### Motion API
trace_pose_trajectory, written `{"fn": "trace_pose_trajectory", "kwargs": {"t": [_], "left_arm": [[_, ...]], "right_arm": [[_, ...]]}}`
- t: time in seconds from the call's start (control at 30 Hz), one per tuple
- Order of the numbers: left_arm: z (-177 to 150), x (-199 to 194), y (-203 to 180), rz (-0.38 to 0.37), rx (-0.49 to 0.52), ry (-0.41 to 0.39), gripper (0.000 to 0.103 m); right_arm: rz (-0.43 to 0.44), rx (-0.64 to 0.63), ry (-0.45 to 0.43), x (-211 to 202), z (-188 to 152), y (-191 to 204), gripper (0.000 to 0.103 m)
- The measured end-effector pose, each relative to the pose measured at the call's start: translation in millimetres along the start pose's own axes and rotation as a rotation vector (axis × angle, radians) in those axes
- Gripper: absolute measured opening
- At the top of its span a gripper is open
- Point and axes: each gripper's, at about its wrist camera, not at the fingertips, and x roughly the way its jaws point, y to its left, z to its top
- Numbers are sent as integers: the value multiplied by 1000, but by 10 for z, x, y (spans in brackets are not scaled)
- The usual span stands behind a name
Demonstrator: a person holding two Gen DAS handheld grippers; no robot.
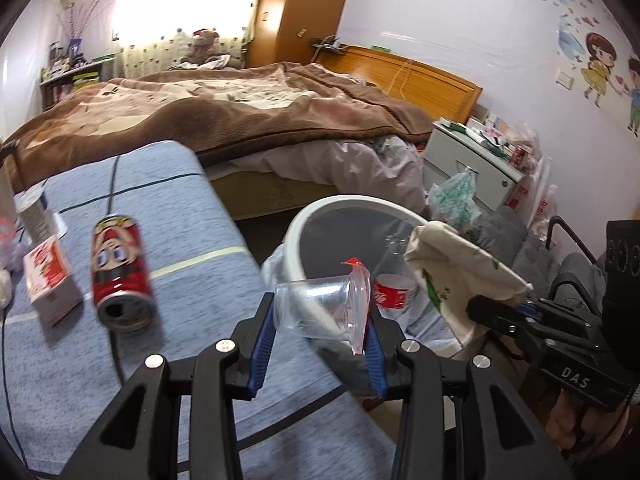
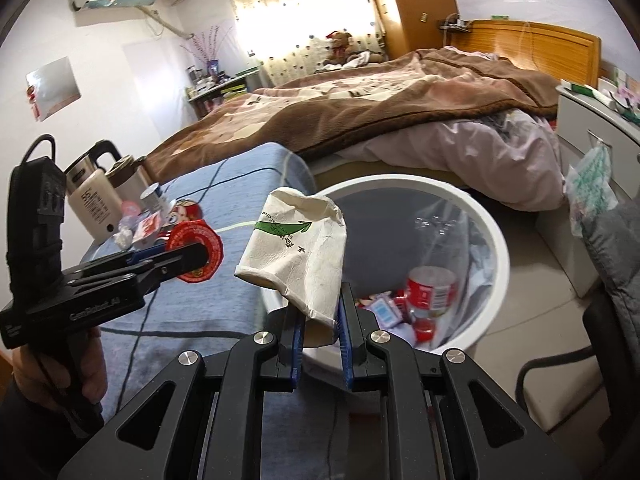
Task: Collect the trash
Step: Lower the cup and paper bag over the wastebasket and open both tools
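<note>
My left gripper (image 1: 322, 314) is shut on a clear plastic cup (image 1: 308, 300) with a red-edged peel lid, held sideways over the near rim of the white trash bin (image 1: 348, 200). In the right wrist view the left gripper (image 2: 192, 258) appears at the left with the cup's red lid (image 2: 198, 240) showing. My right gripper (image 2: 320, 316) is shut on a crumpled white paper cup (image 2: 296, 248) with green print, just in front of the bin (image 2: 400, 182). The left wrist view shows that paper cup (image 1: 452, 276) at the bin's right rim. The bin holds a cola bottle (image 1: 394, 292) and cartons.
A blue cloth table (image 1: 192, 240) carries a red drink can (image 1: 120, 272) lying on its side, a small carton (image 1: 50, 280), a white tub (image 1: 36, 212) and a kettle (image 2: 92, 200). A bed (image 1: 240, 112) lies behind, a white nightstand (image 1: 472, 168) and a grey chair (image 2: 616, 264) to the right.
</note>
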Motion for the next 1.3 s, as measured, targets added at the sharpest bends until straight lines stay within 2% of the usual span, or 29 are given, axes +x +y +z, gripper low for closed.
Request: {"fn": "trace_pose_trajectory", "kwargs": {"t": [0.3,0.7,0.8,0.87,0.93,1.0,1.07,1.3], "left_arm": [[113,210,-275,-36,55,18,42],[155,609,-442,-59,81,87,42],[169,695,-450,-64,80,102,43],[178,743,-450,-56,77,108,50],[171,758,-437,-56,66,107,62],[169,767,-424,-61,56,105,64],[167,761,-413,-48,56,104,64],[140,581,-275,-38,26,72,64]], "right_arm": [[-45,33,-2,39,33,-236,16],[-93,73,58,276,35,-509,17],[-90,83,79,352,44,-572,22],[-88,88,83,385,48,-606,25],[-93,94,88,404,38,-631,27],[-101,94,84,398,25,-634,29],[-100,96,75,369,20,-640,36],[-99,125,26,187,5,-682,36]]}}
